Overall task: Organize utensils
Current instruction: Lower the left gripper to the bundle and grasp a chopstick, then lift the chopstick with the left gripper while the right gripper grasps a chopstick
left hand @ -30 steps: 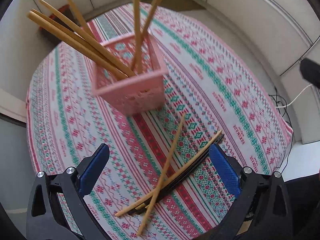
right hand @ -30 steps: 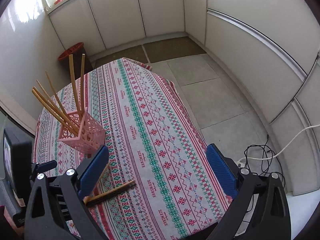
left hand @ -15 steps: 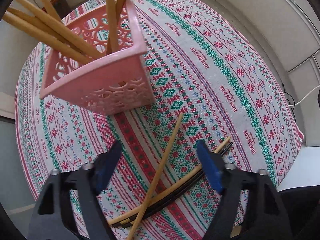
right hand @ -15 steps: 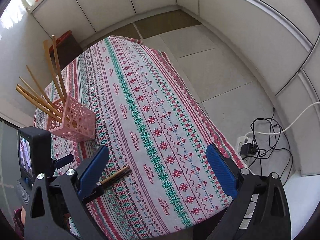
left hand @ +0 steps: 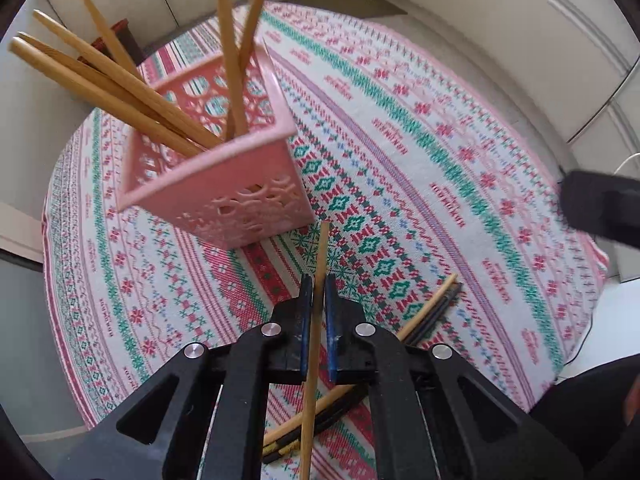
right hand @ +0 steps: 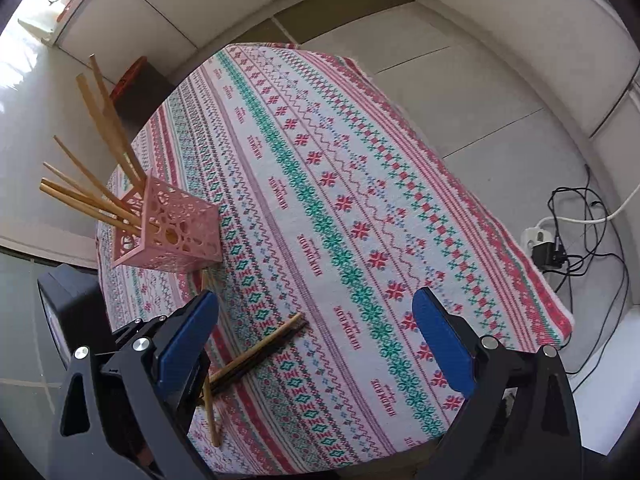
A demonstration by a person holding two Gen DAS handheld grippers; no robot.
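A table covered by a patterned red, green and white tablecloth (right hand: 360, 184) is set on a tiled floor, with pale cabinet fronts behind it. On the cloth a wooden chopstick (left hand: 316, 320) is clamped between the closed blue pads of the left gripper (left hand: 316, 300), its far tip pointing toward the pink basket (left hand: 224, 184) and ending just short of the basket's near wall. Under and just to the right of this gripper a small bundle of chopsticks (left hand: 432, 308), light wood and dark ones together, is laid flat on the cloth, and the held chopstick is crossed over it. The pink basket is stood on the cloth just beyond, with several wooden chopsticks (left hand: 120, 80) leaned inside it, fanned out to the left and upward. The right gripper (right hand: 316, 328) is held wide open above the cloth near the bundle, with nothing between its pads. Beyond the basket, at the table's far edge, a dark bin with a red rim (right hand: 132, 80) is seen on the floor. To the right of the table, a power strip with tangled cables (right hand: 560, 240) is laid on the tiles.
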